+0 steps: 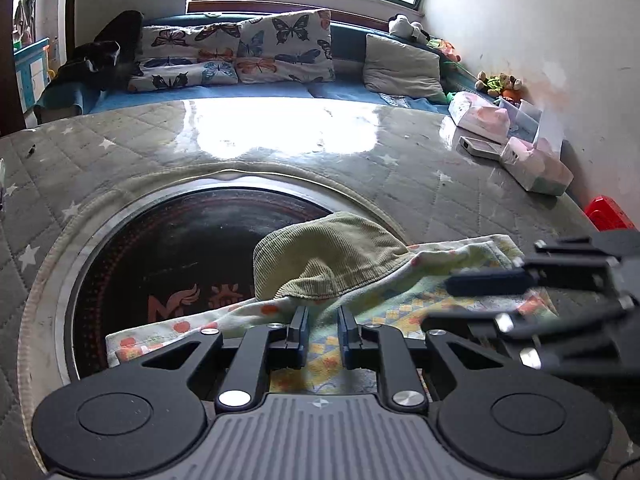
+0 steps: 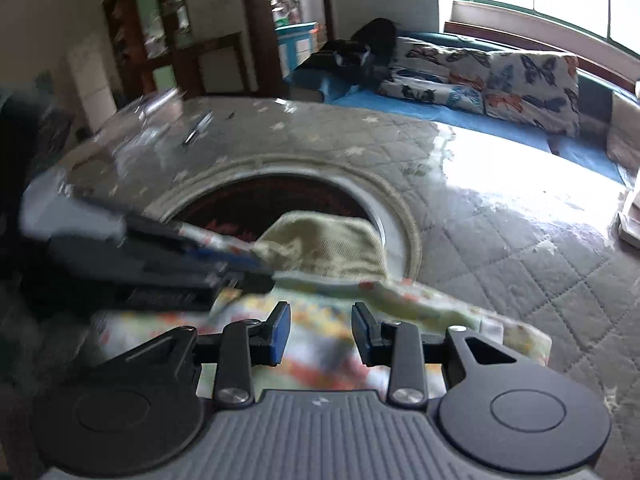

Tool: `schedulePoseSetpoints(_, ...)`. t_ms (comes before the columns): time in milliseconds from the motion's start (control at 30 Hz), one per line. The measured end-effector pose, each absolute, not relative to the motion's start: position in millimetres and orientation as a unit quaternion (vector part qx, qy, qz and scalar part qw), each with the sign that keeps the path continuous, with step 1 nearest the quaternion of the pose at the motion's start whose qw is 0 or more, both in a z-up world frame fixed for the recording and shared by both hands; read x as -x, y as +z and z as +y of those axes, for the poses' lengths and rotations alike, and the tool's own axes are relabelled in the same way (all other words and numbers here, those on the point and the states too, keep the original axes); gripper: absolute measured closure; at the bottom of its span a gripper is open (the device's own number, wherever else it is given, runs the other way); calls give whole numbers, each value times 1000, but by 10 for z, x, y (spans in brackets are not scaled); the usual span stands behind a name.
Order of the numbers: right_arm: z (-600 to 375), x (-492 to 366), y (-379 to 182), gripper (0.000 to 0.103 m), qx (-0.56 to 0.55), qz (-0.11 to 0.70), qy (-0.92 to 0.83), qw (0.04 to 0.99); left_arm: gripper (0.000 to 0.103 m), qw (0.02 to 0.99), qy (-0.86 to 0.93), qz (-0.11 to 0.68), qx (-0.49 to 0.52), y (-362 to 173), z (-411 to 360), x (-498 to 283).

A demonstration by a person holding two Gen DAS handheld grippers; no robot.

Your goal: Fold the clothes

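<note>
A small patterned garment [image 1: 404, 300] with orange and yellow prints lies on the table, with an olive corduroy part [image 1: 328, 258] bunched on top. My left gripper [image 1: 323, 316] is narrowly closed on a fold of the cloth beneath the corduroy. My right gripper [image 2: 321, 320] is open, hovering over the patterned cloth [image 2: 328, 344]; it shows blurred at the right of the left wrist view [image 1: 480, 296]. The left gripper crosses the right wrist view [image 2: 256, 276] beside the corduroy part [image 2: 324, 244].
The table has a quilted grey cover [image 1: 420, 184] under glossy plastic and a round dark cooktop [image 1: 172, 264] in its middle. Pink boxes [image 1: 536, 164] and a small device [image 1: 480, 146] stand at the right edge. A sofa with butterfly cushions [image 1: 240, 52] is behind.
</note>
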State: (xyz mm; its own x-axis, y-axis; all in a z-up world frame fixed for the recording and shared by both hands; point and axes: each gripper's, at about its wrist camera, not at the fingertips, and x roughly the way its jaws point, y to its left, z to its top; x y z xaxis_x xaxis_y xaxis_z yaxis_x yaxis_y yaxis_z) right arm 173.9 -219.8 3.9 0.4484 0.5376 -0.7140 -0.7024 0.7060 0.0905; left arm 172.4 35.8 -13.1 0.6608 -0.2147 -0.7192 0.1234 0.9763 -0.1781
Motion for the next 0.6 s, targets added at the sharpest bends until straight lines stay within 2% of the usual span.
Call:
schedulePoseSetpoints(367,-2521,-1347,151,67,105,349,354,861,86,920,-116,371,44,77,202,-1356)
schedulePoseSetpoints(600,-2659,-1186,-58,66,98,371,340,858,86,918,-148,368,12,-58,-87,-1014)
